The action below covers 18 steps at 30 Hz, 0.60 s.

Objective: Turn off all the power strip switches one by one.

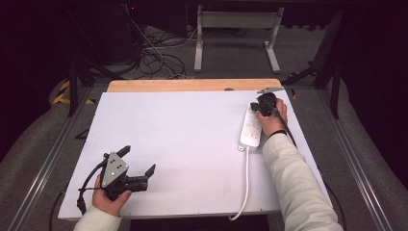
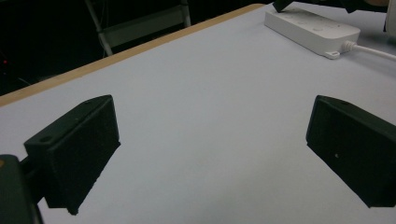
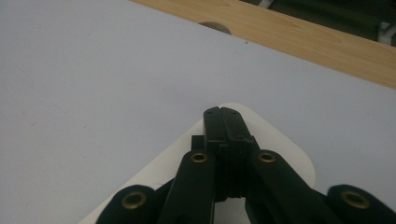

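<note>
Down at the near left corner, left gripper [image 1: 139, 161] is held idle, jaws wide apart. Right gripper [image 3: 227, 122] is pressed shut on top of the power strip's [image 1: 251, 129] far end, near the table's [image 1: 183, 125] right edge. Probably a switch is being pushed; next, steady downward pressure is needed.

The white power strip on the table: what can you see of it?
The long white plastic power strip lies flat at the right side of the pale table, several sockets facing up. Its white cable runs off the near edge. The right gripper, jaws shut, hangs over its far end; contact can't be judged.
</note>
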Each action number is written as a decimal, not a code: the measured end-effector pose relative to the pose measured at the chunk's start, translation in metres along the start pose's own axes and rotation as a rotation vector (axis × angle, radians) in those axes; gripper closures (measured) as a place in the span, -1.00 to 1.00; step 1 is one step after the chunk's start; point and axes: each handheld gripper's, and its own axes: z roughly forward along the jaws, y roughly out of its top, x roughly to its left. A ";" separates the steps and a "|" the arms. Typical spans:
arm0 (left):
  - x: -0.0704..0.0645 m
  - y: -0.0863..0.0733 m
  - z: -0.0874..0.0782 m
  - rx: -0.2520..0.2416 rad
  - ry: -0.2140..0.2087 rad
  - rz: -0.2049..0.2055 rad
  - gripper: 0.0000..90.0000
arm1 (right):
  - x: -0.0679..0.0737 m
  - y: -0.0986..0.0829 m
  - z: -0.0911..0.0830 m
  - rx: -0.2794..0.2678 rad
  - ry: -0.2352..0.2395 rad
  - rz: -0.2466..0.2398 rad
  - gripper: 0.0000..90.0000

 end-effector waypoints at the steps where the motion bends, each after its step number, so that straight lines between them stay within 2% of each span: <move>1: 0.000 0.000 0.000 0.000 0.001 -0.003 -0.93 | 0.000 0.000 0.000 0.000 -0.001 -0.002 1.00; 10: 0.000 0.000 0.000 0.001 0.000 0.000 -0.93 | 0.003 0.000 0.000 -0.001 -0.018 -0.012 1.00; 18: 0.000 0.000 0.000 0.001 0.000 -0.001 -0.93 | 0.002 0.000 0.000 0.000 -0.013 -0.008 1.00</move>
